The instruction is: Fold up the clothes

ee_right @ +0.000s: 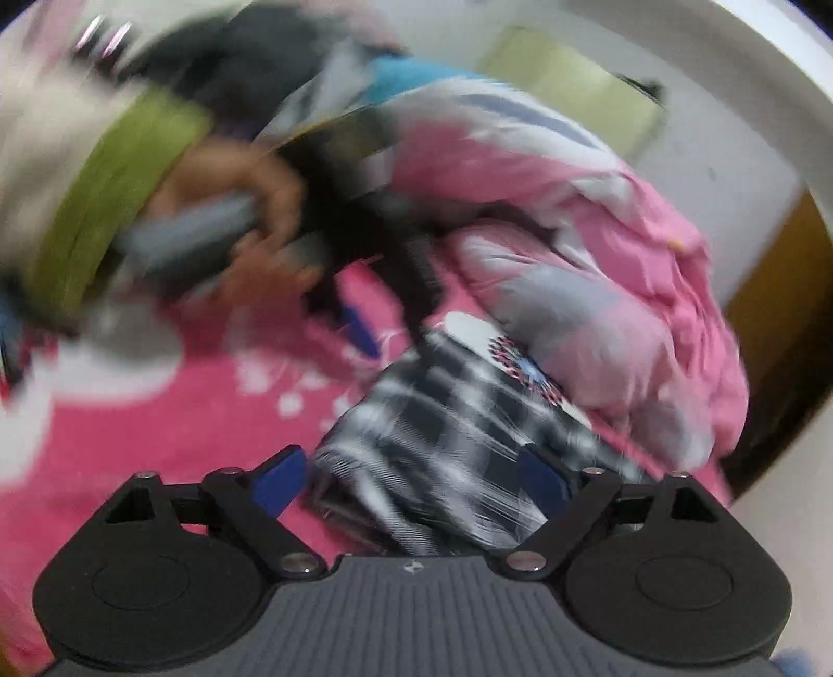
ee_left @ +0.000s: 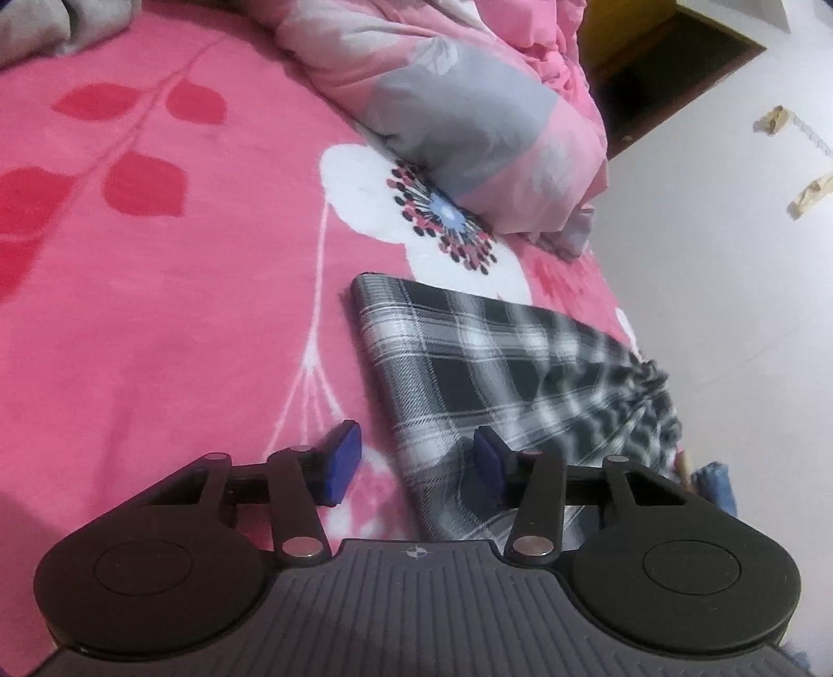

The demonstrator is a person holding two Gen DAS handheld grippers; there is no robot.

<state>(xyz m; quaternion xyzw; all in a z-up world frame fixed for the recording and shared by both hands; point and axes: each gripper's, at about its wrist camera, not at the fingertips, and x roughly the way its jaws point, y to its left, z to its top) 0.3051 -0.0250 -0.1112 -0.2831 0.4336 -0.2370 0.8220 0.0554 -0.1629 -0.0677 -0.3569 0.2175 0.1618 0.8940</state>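
A folded black-and-white plaid cloth (ee_left: 468, 354) lies on the pink flowered bedsheet (ee_left: 156, 312), close to the bed's right edge. My left gripper (ee_left: 415, 461) is open just above the cloth's near left corner. One blue pad (ee_left: 343, 461) is over the sheet and the other over the plaid, and neither presses on it. The right wrist view is blurred. There my right gripper (ee_right: 411, 481) stands wide open over the same plaid cloth (ee_right: 447, 432), gripping nothing. Beyond it a hand (ee_right: 260, 224) in a green-cuffed sleeve holds the left gripper (ee_right: 364, 328).
A crumpled pink and grey quilt (ee_left: 468, 104) is heaped just beyond the cloth (ee_right: 598, 271). The bed ends at the right above a pale floor (ee_left: 729, 271), with dark wooden furniture (ee_left: 677, 67) behind. Grey fabric (ee_left: 31, 31) lies at the far left corner.
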